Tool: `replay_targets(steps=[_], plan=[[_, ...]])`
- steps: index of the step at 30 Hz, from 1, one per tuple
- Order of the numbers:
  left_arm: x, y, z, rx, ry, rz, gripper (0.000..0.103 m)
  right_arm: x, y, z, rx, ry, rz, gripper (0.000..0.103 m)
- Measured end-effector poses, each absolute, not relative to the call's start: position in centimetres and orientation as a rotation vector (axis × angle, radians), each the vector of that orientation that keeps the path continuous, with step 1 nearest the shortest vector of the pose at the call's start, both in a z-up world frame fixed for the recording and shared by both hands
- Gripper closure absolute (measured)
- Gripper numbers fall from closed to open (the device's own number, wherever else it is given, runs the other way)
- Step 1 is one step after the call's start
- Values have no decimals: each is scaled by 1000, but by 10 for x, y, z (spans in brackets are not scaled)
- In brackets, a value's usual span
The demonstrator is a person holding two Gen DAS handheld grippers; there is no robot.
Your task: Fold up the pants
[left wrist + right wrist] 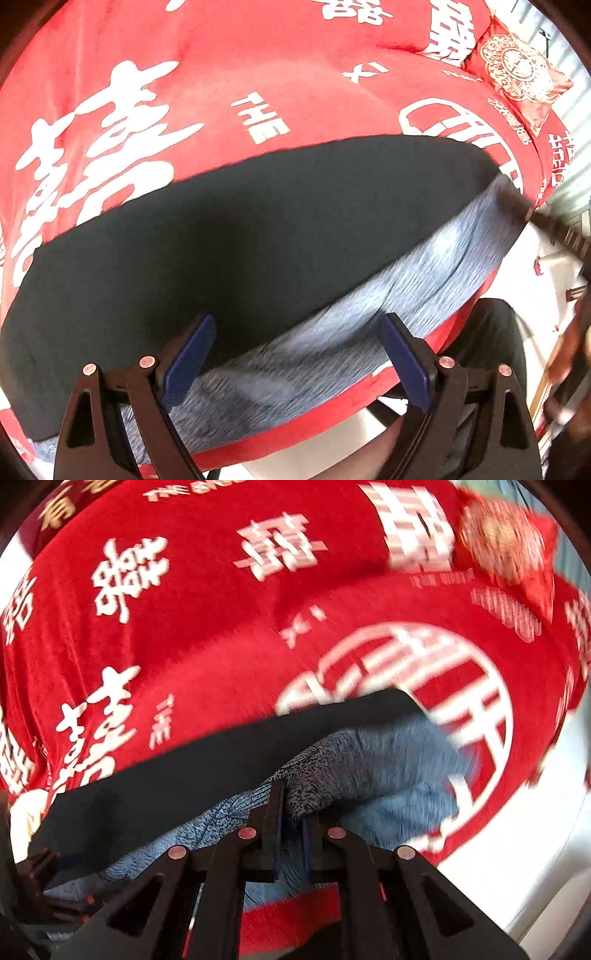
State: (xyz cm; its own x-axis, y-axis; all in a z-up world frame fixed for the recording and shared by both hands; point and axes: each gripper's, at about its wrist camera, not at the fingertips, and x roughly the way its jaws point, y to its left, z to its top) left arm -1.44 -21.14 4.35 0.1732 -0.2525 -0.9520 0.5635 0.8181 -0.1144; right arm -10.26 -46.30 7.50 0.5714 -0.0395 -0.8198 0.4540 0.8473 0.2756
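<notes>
**Pants on red bedspread, right gripper clamped on grey fabric**

On the red bedspread (258,55) with white printed characters, the pants (221,236) lie across the near edge of the bed: a broad dark panel further in, a blue-grey heathered band (424,266) along the side nearest the cameras. A red cushion (517,70) with a gold medallion sits far right on the spread, well apart from the pants.

Left gripper (295,354): jaws wide apart, nothing between the blue pads (188,362). It points steeply down over the near edge of the pants, straddling the boundary between dark panel and grey band. No contact visible. A dark-clothed leg of the person shows lower right in that view, beyond the bed edge.

Right gripper (291,830): jaws drawn together, pinching a raised bunch of the blue-grey fabric (369,775). The cloth humps up right at the fingertips and trails off to the right, blurred. The dark panel (184,768) runs behind it, flat on the spread.

Part of the left gripper (48,886) shows at the lower left edge of the right wrist view, just beside the grey fabric; too dim for detail there.
</notes>
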Motion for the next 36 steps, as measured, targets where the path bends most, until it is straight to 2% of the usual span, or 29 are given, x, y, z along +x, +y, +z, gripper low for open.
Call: replay_targets(steps=[5, 6, 7, 8, 9, 10, 14, 15, 16, 17, 20, 22, 23, 24, 25, 26, 31, 36], plan=[[-11, -238, 26, 330, 1316, -583, 12, -113, -476, 47, 576, 910, -246, 93], [-10, -242, 24, 346, 1314, -574, 12, -115, -484, 45, 596, 906, -248, 84], [-12, -245, 24, 358, 1310, -569, 12, -117, -490, 44, 609, 902, -264, 68], [-15, -246, 23, 366, 1305, -567, 12, -122, -500, 45, 629, 876, -289, 59], [-14, -244, 22, 373, 1301, -567, 12, -126, -506, 46, 645, 854, -305, 42], [-15, -245, 21, 375, 1300, -565, 12, -130, -514, 46, 663, 833, -322, 37], [-13, -249, 18, 387, 1299, -550, 12, -125, -534, 39, 661, 867, -327, 38], [-13, -250, 17, 395, 1296, -544, 12, -122, -537, 35, 663, 881, -301, 52], [-13, -252, 16, 404, 1291, -539, 12, -120, -540, 32, 690, 890, -271, 72], [-14, -252, 16, 411, 1286, -536, 12, -121, -544, 31, 724, 886, -253, 75], [-14, -249, 16, 409, 1282, -534, 12, -128, -565, 25, 881, 817, -238, 74], [-14, -249, 15, 409, 1284, -532, 12, -131, -579, 14, 960, 798, -260, 59], [-14, -250, 15, 411, 1284, -529, 12, -133, -586, 9, 1001, 780, -265, 59], [-15, -249, 16, 414, 1283, -528, 12, -133, -588, 9, 1008, 775, -251, 62], [-15, -249, 16, 415, 1283, -527, 12, -131, -587, 13, 969, 782, -241, 85], [-16, -249, 17, 415, 1286, -525, 12, -130, -583, 19, 922, 789, -240, 93], [-24, -261, 39, 355, 1264, -586, 12, -138, -566, 60, 724, 754, -258, 95], [-28, -281, 13, 488, 1281, -572, 11, -130, -571, 8, 768, 947, -330, 93]])
